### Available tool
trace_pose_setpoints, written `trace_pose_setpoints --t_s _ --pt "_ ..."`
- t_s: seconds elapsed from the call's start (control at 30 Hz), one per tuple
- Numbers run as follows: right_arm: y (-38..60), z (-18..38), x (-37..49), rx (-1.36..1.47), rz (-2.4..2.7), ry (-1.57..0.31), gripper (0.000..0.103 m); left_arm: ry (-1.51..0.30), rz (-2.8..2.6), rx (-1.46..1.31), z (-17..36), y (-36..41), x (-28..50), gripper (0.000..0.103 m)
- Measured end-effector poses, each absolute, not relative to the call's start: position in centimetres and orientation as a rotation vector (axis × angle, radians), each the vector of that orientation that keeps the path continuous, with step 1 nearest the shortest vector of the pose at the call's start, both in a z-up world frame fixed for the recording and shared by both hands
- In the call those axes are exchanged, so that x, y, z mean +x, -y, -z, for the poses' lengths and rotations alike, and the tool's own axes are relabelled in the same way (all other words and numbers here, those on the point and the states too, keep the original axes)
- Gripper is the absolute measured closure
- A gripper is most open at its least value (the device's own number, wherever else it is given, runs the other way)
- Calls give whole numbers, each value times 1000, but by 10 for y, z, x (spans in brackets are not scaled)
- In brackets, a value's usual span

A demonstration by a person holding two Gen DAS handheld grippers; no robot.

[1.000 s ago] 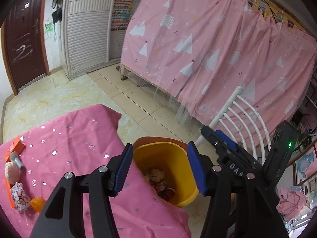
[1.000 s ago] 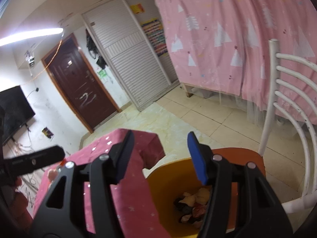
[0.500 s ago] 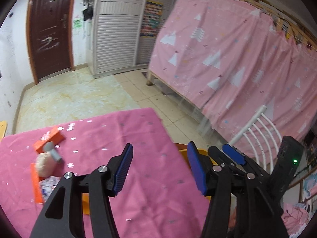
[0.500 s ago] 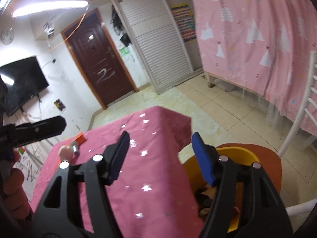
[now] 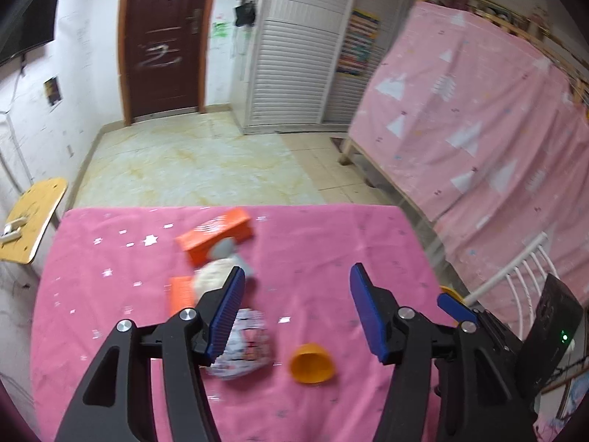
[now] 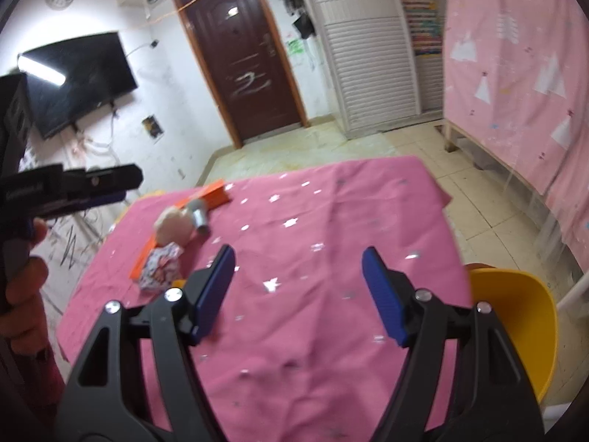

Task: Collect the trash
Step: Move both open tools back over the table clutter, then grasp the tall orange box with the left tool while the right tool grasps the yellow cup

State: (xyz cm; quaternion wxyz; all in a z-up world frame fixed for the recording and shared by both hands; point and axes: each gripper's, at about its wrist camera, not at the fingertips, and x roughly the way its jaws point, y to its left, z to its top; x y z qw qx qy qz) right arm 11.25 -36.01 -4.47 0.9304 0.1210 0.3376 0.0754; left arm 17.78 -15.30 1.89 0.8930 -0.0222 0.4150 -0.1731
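Note:
Trash lies on the pink star-print tablecloth [image 5: 331, 243]: an orange box [image 5: 215, 234], a crumpled pale ball [image 5: 211, 280], a grey cylinder [image 5: 224, 248], a patterned packet [image 5: 246, 350] and an orange cup [image 5: 313, 362]. My left gripper [image 5: 297, 276] hovers just short of the pile, its jaws opening with nothing between them. My right gripper [image 6: 299, 254] hangs over bare cloth to the right of the ball [image 6: 173, 226] and packet [image 6: 160, 272], its jaws also opening and empty. The yellow bin [image 6: 515, 316] stands off the table's right edge.
A white chair [image 5: 522, 269] stands beside the bin. A bed behind a pink curtain [image 5: 478, 118] fills the right side. Beyond the table are tiled floor [image 5: 191, 162], a dark door [image 5: 162, 37] and a white wardrobe [image 5: 294, 66]. A yellow board [image 5: 33, 213] sits at the left.
Both views have swung left, away from the yellow bin and onto the table, so the trash pile now lies ahead. The right jaws stand wider than before.

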Motion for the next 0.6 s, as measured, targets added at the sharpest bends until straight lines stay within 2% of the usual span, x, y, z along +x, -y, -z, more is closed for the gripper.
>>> trace_pose_setpoints --t_s 0.13,0.6 --pt "337 47 113 216 -189 -711 34 -898 316 -73 -7 125 189 46" --pt "276 63 123 111 -281 -800 34 -1039 218 -94 50 83 212 46"
